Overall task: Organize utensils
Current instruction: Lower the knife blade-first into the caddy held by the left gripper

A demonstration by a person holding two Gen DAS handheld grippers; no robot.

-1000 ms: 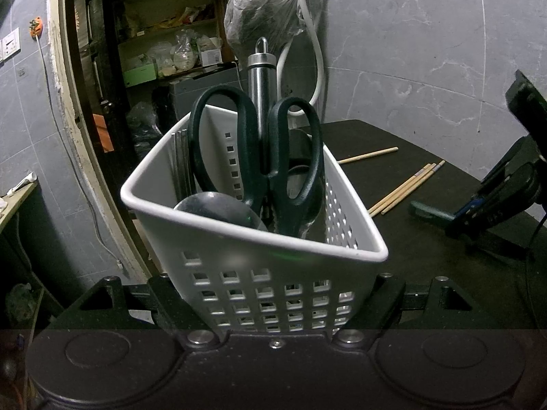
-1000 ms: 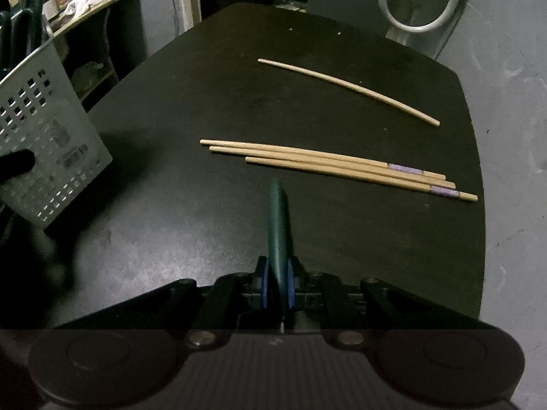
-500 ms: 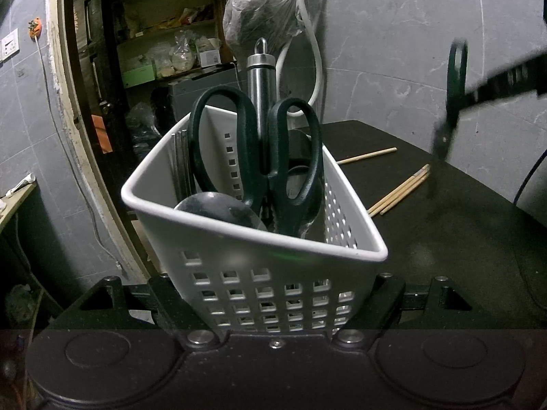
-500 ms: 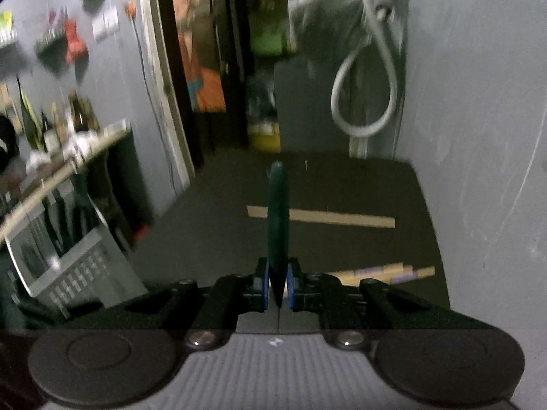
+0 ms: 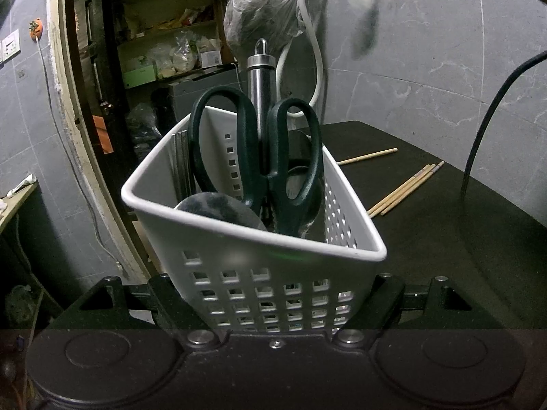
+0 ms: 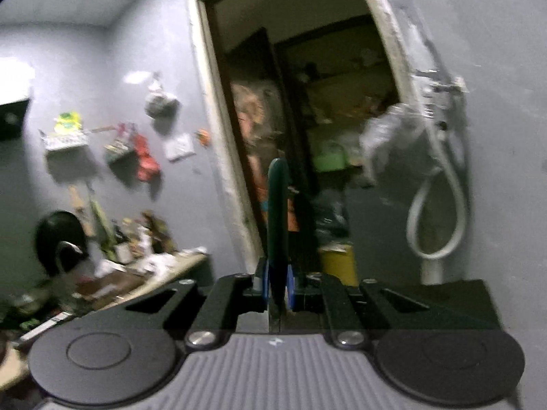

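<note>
light: dim indoor, bright ceiling patch upper left in right view
blur: right view smeared, left sharp
edges: fisheye bending, dark corners

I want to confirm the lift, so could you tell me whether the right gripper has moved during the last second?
Yes. The right gripper, shut on the dark green utensil, has tilted upward: the doorway now fills its view instead of the tabletop.

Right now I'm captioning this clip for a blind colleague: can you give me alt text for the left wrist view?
The left gripper clasps a white perforated basket holding dark green scissors, a steel-handled utensil and a dark ladle. Behind it, wooden chopsticks lie on a black table.
</note>
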